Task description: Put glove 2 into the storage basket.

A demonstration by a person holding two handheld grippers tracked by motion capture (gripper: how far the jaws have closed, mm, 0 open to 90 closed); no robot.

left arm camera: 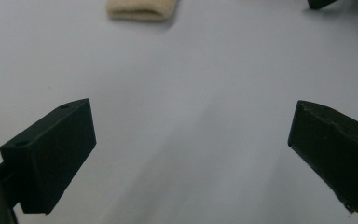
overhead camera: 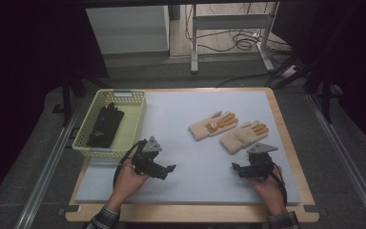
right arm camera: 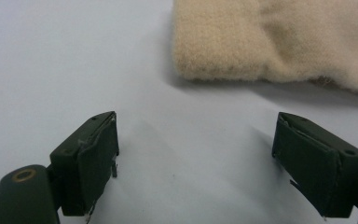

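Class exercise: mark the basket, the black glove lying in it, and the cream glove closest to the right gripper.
basket (overhead camera: 137, 112): high view, on its right wall.
black glove (overhead camera: 106, 125): high view, on the palm, inside the basket.
cream glove (overhead camera: 242, 137): high view, on the palm, just beyond the right gripper (overhead camera: 237, 169).

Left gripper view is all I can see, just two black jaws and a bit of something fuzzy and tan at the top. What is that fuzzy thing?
Observer: It's the cuff of a cream glove with orange fingers, lying flat on the blue-grey mat.
Operator: Is there just one?
Observer: No, a second cream glove lies beside it, nearer the right gripper, whose jaws stand open short of its cuff.
Operator: Are there any other gloves?
Observer: Yes, black gloves lie inside a yellow basket at the mat's left edge, beyond the left gripper.
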